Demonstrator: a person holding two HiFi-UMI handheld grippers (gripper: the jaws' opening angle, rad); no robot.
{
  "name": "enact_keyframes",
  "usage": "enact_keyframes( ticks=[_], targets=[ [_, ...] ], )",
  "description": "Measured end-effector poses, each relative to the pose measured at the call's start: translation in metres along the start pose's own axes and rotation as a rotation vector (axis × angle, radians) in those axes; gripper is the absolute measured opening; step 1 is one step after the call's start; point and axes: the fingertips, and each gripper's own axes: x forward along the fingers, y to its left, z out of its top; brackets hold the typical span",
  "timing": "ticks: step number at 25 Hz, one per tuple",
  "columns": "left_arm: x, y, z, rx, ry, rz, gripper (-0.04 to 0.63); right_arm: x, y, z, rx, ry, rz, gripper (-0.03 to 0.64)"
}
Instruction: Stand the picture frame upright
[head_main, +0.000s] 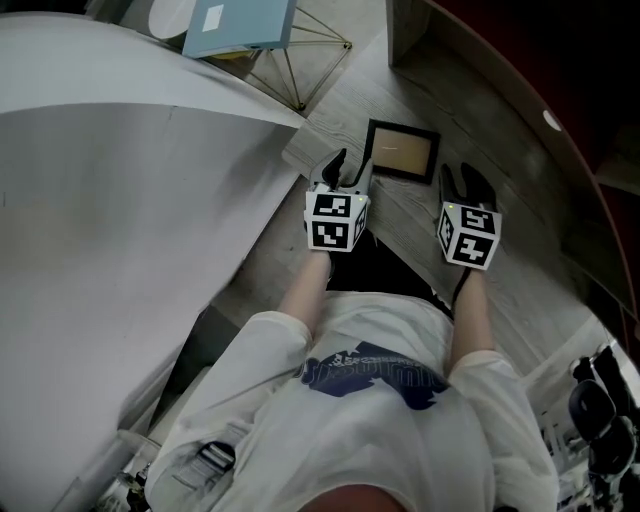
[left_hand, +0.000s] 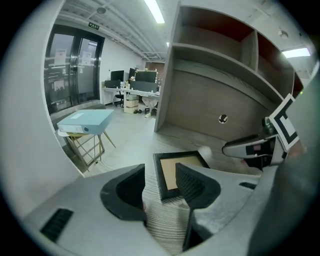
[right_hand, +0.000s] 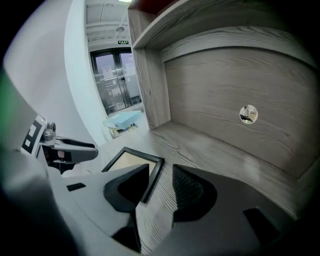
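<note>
A black picture frame (head_main: 402, 151) with a tan middle lies flat on the grey wood-grain surface (head_main: 520, 270). My left gripper (head_main: 341, 172) hovers at its near left corner, open, nothing between the fingers; in the left gripper view the picture frame (left_hand: 175, 171) lies just beyond the jaws. My right gripper (head_main: 466, 184) sits at the frame's near right side, open and empty. In the right gripper view the picture frame (right_hand: 134, 162) lies partly behind the left finger (right_hand: 127, 187).
A wooden back panel (right_hand: 235, 100) with a round hole and shelves above stands behind the surface. A blue binder (head_main: 240, 25) rests on a wire stand (head_main: 300, 70) at the far left. A big white curved wall (head_main: 110, 220) fills the left.
</note>
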Motion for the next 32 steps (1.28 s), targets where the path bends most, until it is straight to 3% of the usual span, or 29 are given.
enact_keyframes(
  ticks=[8,19,32],
  targets=[
    [0.037,0.006,-0.019,-0.01,0.161,-0.036,0.173,0.037,0.012,-0.017,0.065,0.097,0.008,0.14],
    [0.061,0.009,-0.036,-0.009,0.312,-0.109,0.173,0.061,0.019,-0.033,0.101,0.225,-0.009,0.14],
    [0.063,0.011,-0.039,-0.039,0.369,-0.118,0.172,0.073,0.025,-0.04,0.106,0.282,-0.029,0.118]
  ],
)
